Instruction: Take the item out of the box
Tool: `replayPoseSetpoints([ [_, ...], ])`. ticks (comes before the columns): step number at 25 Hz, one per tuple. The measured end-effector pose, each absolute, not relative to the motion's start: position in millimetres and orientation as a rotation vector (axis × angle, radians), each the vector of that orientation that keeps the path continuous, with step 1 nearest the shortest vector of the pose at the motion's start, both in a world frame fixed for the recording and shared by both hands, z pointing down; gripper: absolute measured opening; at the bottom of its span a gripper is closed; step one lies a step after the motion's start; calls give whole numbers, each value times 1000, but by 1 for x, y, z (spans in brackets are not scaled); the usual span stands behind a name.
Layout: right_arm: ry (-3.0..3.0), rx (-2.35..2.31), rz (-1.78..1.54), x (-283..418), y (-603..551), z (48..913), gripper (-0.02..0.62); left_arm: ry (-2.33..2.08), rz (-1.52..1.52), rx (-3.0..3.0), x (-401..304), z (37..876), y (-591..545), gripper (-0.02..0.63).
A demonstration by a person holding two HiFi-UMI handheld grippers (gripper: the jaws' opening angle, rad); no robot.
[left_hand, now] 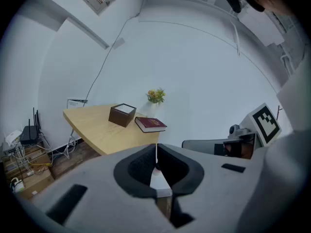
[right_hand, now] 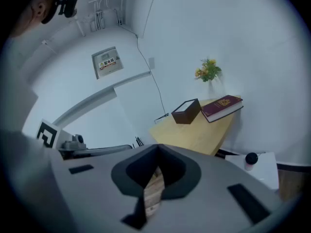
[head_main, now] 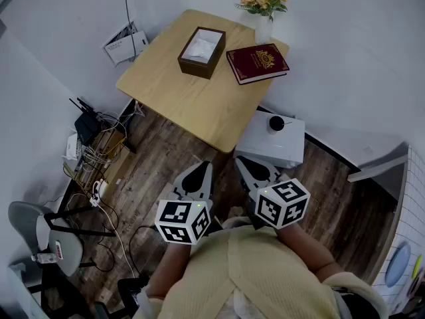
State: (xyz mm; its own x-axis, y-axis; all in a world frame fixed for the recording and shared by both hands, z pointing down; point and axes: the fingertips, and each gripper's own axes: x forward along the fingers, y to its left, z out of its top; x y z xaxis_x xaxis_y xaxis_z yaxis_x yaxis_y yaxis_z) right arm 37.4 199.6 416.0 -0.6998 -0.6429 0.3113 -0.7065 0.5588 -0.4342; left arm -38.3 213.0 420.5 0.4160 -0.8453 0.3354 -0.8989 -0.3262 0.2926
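Observation:
A dark brown open box [head_main: 201,52] stands on the wooden table [head_main: 192,98], and something white lies inside it. The box also shows far ahead in the left gripper view [left_hand: 122,114] and in the right gripper view [right_hand: 186,111]. My left gripper [head_main: 202,168] and right gripper [head_main: 243,161] hang side by side over the floor, well short of the table. Both are shut with nothing held: the left gripper's [left_hand: 156,147] and the right gripper's [right_hand: 156,148] jaws each meet at the tips.
A red book [head_main: 257,63] lies right of the box, with a vase of flowers [head_main: 264,8] behind it. A white unit with a black knob [head_main: 272,141] sits by the table's near corner. A router and cables [head_main: 89,135] and a grey chair [head_main: 36,228] are at the left.

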Motion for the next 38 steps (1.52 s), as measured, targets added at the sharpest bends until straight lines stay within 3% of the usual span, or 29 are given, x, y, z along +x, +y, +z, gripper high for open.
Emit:
replayPoseSetpoints([
  [19,-2692,1150,889,50,186,417,31,-1480,206,2254,-22,420,199,28],
  [38,-2647,1150,903,10,107,417,31,-1356,194,2275,-48,417,111,28],
])
